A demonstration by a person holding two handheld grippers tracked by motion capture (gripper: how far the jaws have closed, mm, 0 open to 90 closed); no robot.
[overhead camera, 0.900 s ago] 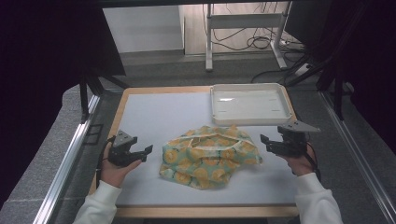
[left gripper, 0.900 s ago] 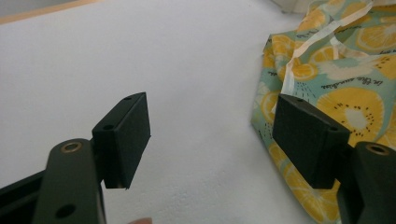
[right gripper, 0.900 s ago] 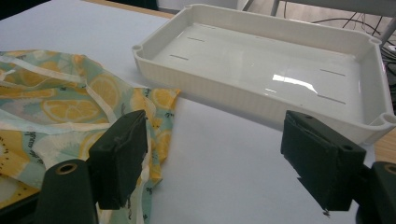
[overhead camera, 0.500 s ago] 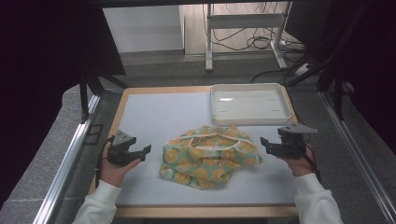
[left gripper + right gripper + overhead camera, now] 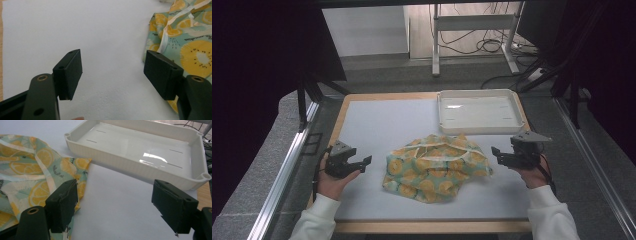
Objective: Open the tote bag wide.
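Tabletop (image 5: 377,120): white sheet over a board whose wooden border shows along the left, far and near edges. The far-left area is bare from the left edge across to the tray.

Cloth (image 5: 437,167): crumpled fabric, teal with a yellow citrus-slice print and a pale strip across it. It lies at mid-width, nearer the near edge than the far edge. Bare sheet runs between it and the near edge, and on both of its sides.

Cloth edges: in the left gripper view the cloth's (image 5: 190,47) border passes just beside the jaw seen at right. In the right gripper view a corner of the cloth (image 5: 30,177) ends close to the tray wall; whether it touches cannot be told.

Tray (image 5: 480,128): white, rectangular, shallow, with raised walls. It sits at the far-right corner of the tabletop, long side parallel to the far edge. The interior holds nothing; its floor reflects light (image 5: 140,148).

Left gripper (image 5: 362,162): held in the left hand (image 5: 331,182) near the left edge, pointing toward the cloth, apart from it. Jaws stand wide apart over bare sheet.

Right gripper (image 5: 498,154): held in the right hand (image 5: 532,177) near the right edge, pointing toward the cloth, just beside its right border. Jaws stand wide apart, clamping nothing.
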